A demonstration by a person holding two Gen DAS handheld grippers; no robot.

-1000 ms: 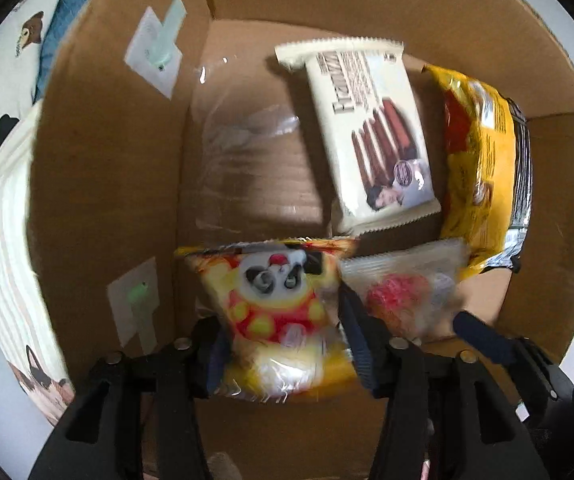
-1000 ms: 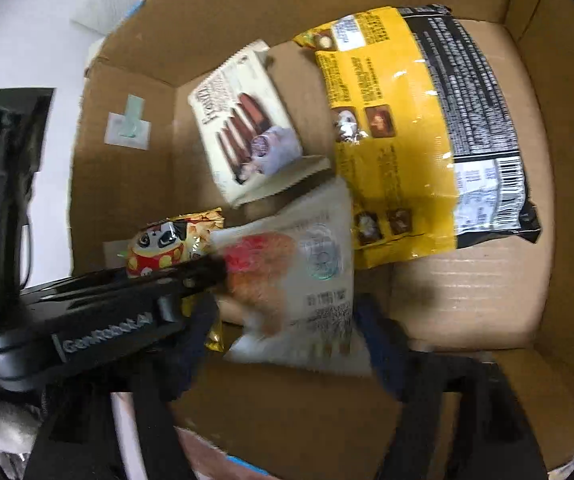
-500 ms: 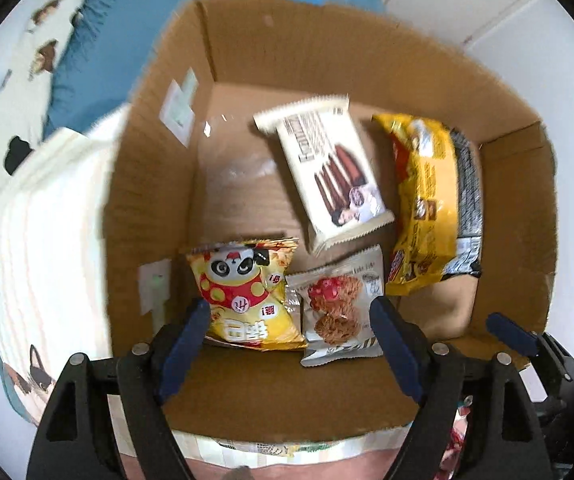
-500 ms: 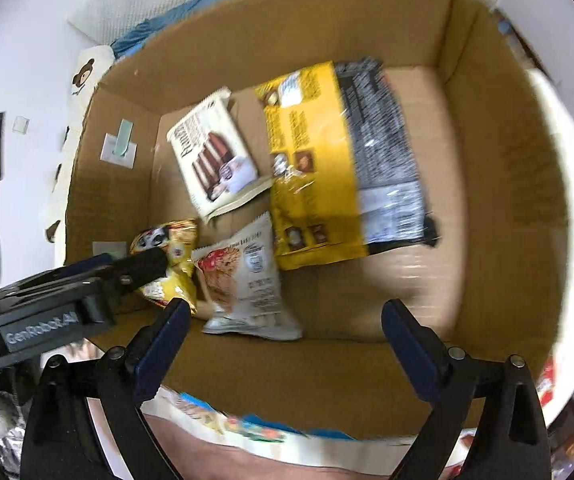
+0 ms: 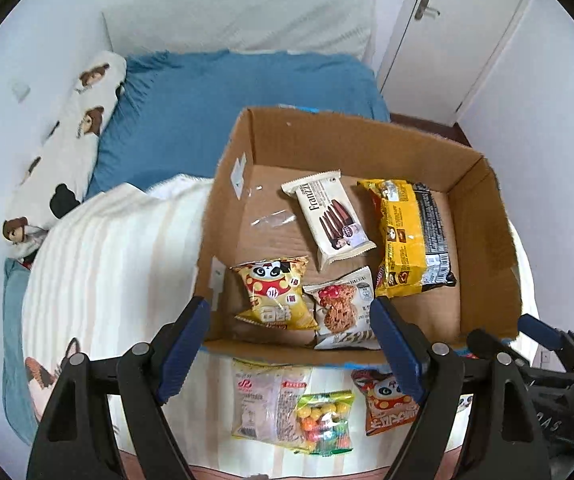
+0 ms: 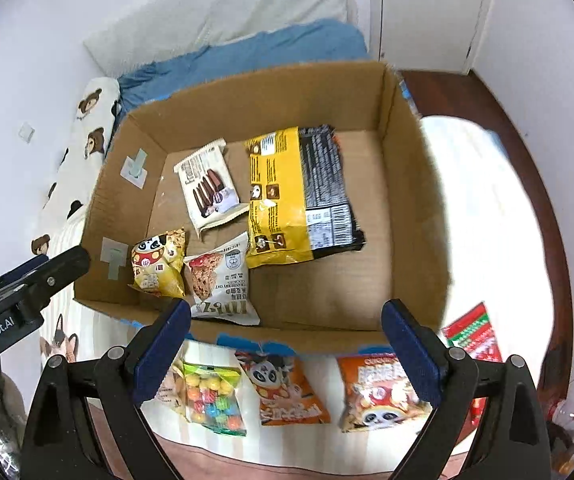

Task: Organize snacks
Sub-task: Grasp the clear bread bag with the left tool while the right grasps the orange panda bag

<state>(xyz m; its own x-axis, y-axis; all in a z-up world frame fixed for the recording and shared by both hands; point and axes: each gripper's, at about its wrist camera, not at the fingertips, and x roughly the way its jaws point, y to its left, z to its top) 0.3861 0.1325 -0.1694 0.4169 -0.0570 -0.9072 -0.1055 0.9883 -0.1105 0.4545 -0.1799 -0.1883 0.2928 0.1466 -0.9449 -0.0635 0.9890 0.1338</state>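
Both tongs hang above an open brown cardboard box (image 5: 483, 240) on a bed. The left gripper (image 5: 291, 340) stands moderately wide w/ nothing between its blue pads; the right gripper (image 6: 287, 340) stands very wide, also empty.

Just beyond the left tips, inside the box, lie a small yellow panda-print crisp bag (image 5: 275, 292) and, touching it, a white oat-cookie packet (image 5: 343, 308). Farther in: a cream chocolate-wafer pack (image 5: 331, 216) and a big yellow-and-black bag (image 5: 411, 240).

Below the tips, outside the box's near wall, loose snacks wait: a clear bag of coloured candy balls (image 6: 213, 398), an orange panda bag (image 6: 283, 388), and another orange panda-print bag (image 6: 379, 392).

Likely next step: picking one. Best to drop straight down, pinch the bag's middle, and clear the box rim before lowering.
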